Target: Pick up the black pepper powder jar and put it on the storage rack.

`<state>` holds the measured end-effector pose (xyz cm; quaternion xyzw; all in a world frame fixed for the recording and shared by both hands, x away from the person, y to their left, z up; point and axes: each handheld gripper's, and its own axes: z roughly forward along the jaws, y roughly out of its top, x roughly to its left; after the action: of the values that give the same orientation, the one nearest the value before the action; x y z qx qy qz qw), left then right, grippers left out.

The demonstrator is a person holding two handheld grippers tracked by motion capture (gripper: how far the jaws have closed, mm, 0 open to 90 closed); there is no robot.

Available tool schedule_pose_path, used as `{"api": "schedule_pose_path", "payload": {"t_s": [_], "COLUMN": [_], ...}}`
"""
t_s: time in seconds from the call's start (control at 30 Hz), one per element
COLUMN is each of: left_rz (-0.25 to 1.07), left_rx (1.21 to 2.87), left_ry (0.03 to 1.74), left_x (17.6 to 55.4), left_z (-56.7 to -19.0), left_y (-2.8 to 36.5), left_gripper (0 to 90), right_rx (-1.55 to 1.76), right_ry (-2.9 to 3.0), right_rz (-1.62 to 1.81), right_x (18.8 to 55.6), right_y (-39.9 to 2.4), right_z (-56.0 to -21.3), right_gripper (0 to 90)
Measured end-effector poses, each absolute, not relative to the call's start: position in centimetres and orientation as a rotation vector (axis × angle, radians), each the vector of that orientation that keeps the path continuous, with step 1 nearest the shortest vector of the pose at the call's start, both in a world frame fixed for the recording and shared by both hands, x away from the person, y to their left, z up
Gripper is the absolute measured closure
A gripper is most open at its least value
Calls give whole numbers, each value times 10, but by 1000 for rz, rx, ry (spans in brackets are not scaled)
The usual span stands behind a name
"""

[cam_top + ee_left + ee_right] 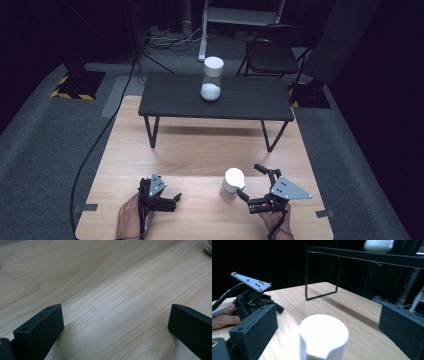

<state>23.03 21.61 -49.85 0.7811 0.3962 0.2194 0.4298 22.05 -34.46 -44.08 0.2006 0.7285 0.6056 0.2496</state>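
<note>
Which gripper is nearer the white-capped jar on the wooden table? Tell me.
Right. The right gripper has its open jaws beside the jar; the left gripper rests farther off to the jar's left.

Left gripper (172, 200): black frame, blocky matte black jaws with small screw holes, grey three-cornered plate on top dotted with screws. Right gripper (252, 183): same black build, larger grey plate. Black cable trails behind each.

Capped jar (232, 183) between the right claw's (251, 186) jaws, on the table (200, 150). Left claw (172, 201) well left of it. Second jar (212, 79) far ahead, on a raised shelf (170, 97).
</note>
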Motion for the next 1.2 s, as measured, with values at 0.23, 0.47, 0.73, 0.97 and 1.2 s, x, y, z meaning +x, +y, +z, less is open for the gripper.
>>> {"api": "schedule_pose_path", "payload": {"t_s": [0.23, 0.47, 0.73, 0.97, 1.2], "left_rz": [548, 548, 548, 548, 548], "left_rx": [1949, 1949, 1949, 1949, 1949], "left_ry": [989, 989, 988, 988, 988], "left_x": [230, 230, 230, 230, 230], "left_z": [-499, -499, -499, -499, -499], "left_y": [216, 216, 216, 216, 216], "left_gripper": [0, 0, 0, 0, 0], "right_rx": [511, 511, 653, 712, 732], "right_ry": [2008, 2045, 2127, 2186, 2208], "right_rz": [1692, 1669, 1589, 1523, 1532], "right_x": [237, 245, 250, 253, 254], "right_y": [-329, -317, -311, -310, -316], "right_z": [-441, -439, -442, -451, -455], "right_gripper": [21, 21, 48, 93, 166]}}
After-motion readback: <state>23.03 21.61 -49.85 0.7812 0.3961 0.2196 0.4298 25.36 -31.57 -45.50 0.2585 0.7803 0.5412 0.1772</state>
